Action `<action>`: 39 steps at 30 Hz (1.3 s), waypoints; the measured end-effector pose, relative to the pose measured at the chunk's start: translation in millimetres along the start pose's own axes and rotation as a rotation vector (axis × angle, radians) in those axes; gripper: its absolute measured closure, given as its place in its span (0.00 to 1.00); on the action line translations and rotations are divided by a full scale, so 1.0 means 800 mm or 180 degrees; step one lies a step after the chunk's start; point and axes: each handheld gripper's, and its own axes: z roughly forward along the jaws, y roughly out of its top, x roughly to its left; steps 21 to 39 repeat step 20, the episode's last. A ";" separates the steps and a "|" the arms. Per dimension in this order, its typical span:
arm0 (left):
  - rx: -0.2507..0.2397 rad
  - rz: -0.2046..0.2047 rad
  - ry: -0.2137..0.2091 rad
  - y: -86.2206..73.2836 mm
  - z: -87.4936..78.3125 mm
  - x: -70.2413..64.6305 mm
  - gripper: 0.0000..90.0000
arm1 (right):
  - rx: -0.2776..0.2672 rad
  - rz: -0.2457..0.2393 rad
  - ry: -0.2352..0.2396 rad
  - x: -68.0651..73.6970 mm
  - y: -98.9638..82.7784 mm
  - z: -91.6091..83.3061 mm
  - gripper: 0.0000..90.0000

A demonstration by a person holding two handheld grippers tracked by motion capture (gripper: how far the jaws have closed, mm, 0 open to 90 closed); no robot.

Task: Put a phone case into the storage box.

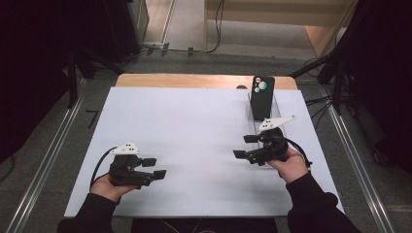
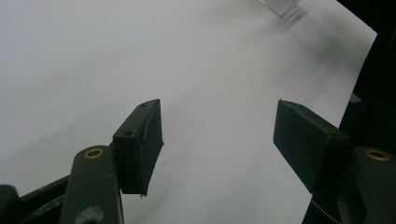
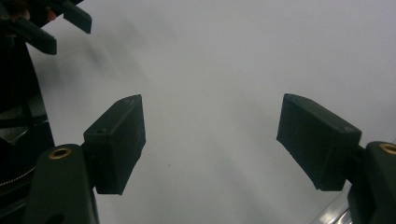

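Note:
A phone in a black case (image 1: 262,97) stands upright at the back right, propped in a clear plastic holder (image 1: 280,110). My right gripper (image 1: 240,146) is just in front of the phone, over the holder's near end. It points left and is open, and its own view shows bare white board between the jaws (image 3: 212,121). My left gripper (image 1: 156,167) is held low at the front left. It points right and is open with nothing between its jaws (image 2: 219,121). Its jaws appear far off in the right gripper view (image 3: 51,28).
A white board (image 1: 194,126) covers most of the wooden table (image 1: 194,80). A corner of the clear holder (image 2: 280,5) shows at the top of the left gripper view. Metal rails and cables run along the floor on both sides.

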 end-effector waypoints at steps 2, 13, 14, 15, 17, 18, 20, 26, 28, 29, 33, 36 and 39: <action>-0.0010 -0.0008 -0.0019 -0.002 0.000 -0.001 0.37 | 0.0011 -0.0019 0.0002 0.002 -0.010 -0.002 0.24; -0.0047 -0.0074 -0.0096 -0.006 -0.002 -0.005 0.37 | 0.0147 -0.0051 0.0064 0.007 -0.061 -0.010 0.24; -0.0051 -0.0071 -0.0094 -0.006 -0.002 -0.006 0.37 | 0.0155 -0.0057 0.0079 0.007 -0.063 -0.010 0.24; -0.0060 -0.0070 -0.0091 -0.007 -0.002 -0.007 0.37 | 0.0144 -0.0079 0.0070 0.007 -0.065 -0.010 0.24; -0.0063 -0.0070 -0.0097 -0.007 -0.002 -0.007 0.37 | 0.0164 -0.0072 0.0093 0.007 -0.067 -0.010 0.24; -0.0060 -0.0070 -0.0099 -0.006 -0.001 -0.007 0.37 | 0.0170 -0.0058 0.0087 0.007 -0.068 -0.010 0.24; -0.0050 -0.0074 -0.0102 -0.006 -0.001 -0.005 0.37 | 0.0176 -0.0074 0.0095 0.006 -0.067 -0.008 0.24; -0.0050 -0.0074 -0.0102 -0.006 -0.001 -0.005 0.37 | 0.0176 -0.0074 0.0095 0.006 -0.067 -0.008 0.24; -0.0050 -0.0074 -0.0102 -0.006 -0.001 -0.005 0.37 | 0.0176 -0.0074 0.0095 0.006 -0.067 -0.008 0.24; -0.0050 -0.0074 -0.0102 -0.006 -0.001 -0.005 0.37 | 0.0176 -0.0074 0.0095 0.006 -0.067 -0.008 0.24; -0.0050 -0.0074 -0.0102 -0.006 -0.001 -0.005 0.37 | 0.0176 -0.0074 0.0095 0.006 -0.067 -0.008 0.24; -0.0050 -0.0074 -0.0102 -0.006 -0.001 -0.005 0.37 | 0.0176 -0.0074 0.0095 0.006 -0.067 -0.008 0.24; -0.0050 -0.0074 -0.0102 -0.006 -0.001 -0.005 0.37 | 0.0176 -0.0074 0.0095 0.006 -0.067 -0.008 0.24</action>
